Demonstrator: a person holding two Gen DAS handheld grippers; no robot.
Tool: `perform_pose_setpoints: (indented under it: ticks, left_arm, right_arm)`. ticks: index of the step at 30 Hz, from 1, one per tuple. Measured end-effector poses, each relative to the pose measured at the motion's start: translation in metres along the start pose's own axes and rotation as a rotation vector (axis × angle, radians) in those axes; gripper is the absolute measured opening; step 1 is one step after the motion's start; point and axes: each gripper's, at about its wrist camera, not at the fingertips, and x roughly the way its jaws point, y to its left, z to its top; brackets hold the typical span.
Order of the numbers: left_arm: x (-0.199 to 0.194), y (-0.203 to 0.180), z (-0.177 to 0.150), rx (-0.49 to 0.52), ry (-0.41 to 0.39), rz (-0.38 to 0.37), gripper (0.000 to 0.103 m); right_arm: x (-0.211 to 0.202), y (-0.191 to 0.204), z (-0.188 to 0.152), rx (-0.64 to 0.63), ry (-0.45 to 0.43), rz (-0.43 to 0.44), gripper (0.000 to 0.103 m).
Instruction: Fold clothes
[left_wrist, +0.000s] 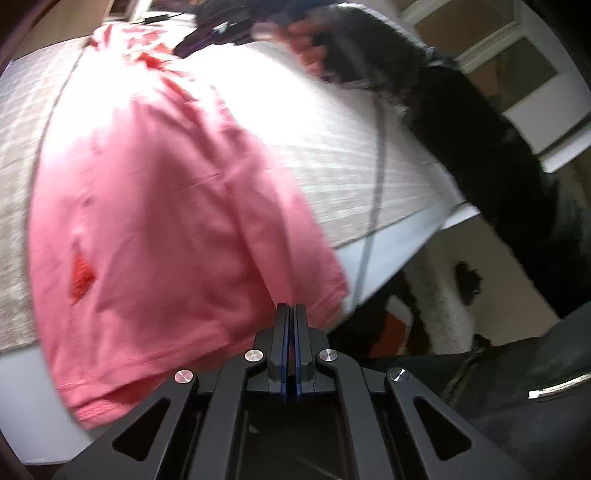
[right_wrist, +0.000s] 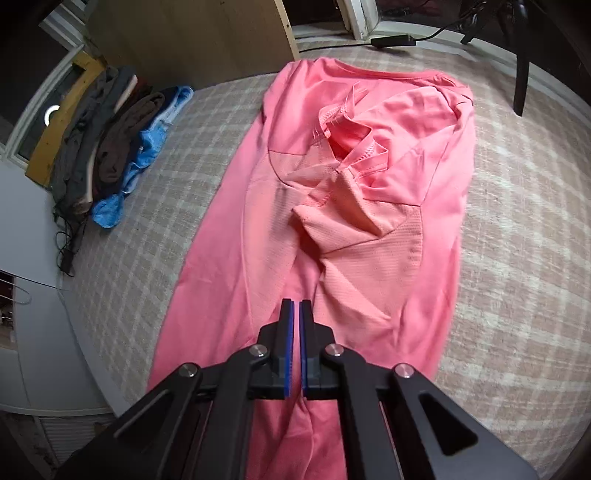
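With both side panels and sleeves of the pink short-sleeved synthetic T-shirt (right_wrist: 229, 236) already turned in to a long strip on the beige checked bedcover (right_wrist: 517, 229), only the lengthwise fold is left, by my reading. Left gripper (left_wrist: 291, 308) and right gripper (right_wrist: 296, 303) are each clenched on the near hem. Only the right view shows the dark-and-blue clothes pile (right_wrist: 122, 155); only the left shows the person's hand (left_wrist: 310, 48), blurred.
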Motion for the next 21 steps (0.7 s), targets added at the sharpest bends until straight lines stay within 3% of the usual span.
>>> perform_pose_setpoints:
  ticks: [2, 4, 6, 13, 15, 16, 17, 18, 20, 21]
  left_arm:
    - [0.004, 0.007, -0.002, -0.021, 0.01, -0.004, 0.001]
    - [0.007, 0.01, -0.004, -0.031, 0.016, -0.016, 0.001]
    - [0.011, 0.007, -0.005, -0.023, 0.023, -0.018, 0.001]
    - [0.02, -0.006, -0.003, 0.014, 0.047, -0.024, 0.001]
    - [0.021, -0.008, -0.003, 0.021, 0.051, -0.02, 0.001]
    - [0.021, -0.008, -0.003, 0.021, 0.052, -0.016, 0.001]
    - [0.022, -0.008, -0.003, 0.019, 0.053, -0.011, 0.001]
    - [0.023, -0.009, -0.003, 0.018, 0.053, -0.008, 0.001]
    - [0.022, -0.007, -0.003, 0.011, 0.05, -0.011, 0.001]
    - [0.02, -0.006, -0.003, 0.009, 0.046, -0.018, 0.001]
  right_arm:
    - [0.008, 0.005, 0.001, -0.043, 0.019, -0.063, 0.005]
    - [0.012, 0.009, 0.003, -0.078, 0.047, -0.129, 0.019]
    - [0.014, 0.014, 0.005, -0.107, 0.049, -0.137, 0.03]
    - [0.036, 0.021, 0.027, -0.174, 0.042, -0.24, 0.034]
    - [0.044, 0.018, 0.033, -0.173, 0.046, -0.242, 0.034]
    - [0.047, 0.016, 0.036, -0.165, 0.045, -0.236, 0.029]
    - [0.05, 0.013, 0.038, -0.156, 0.043, -0.23, 0.021]
    - [0.046, 0.009, 0.041, -0.133, 0.022, -0.218, 0.004]
    - [0.032, -0.003, 0.045, -0.051, -0.003, -0.114, 0.004]
    - [0.025, -0.006, 0.047, -0.042, -0.02, -0.105, 0.004]
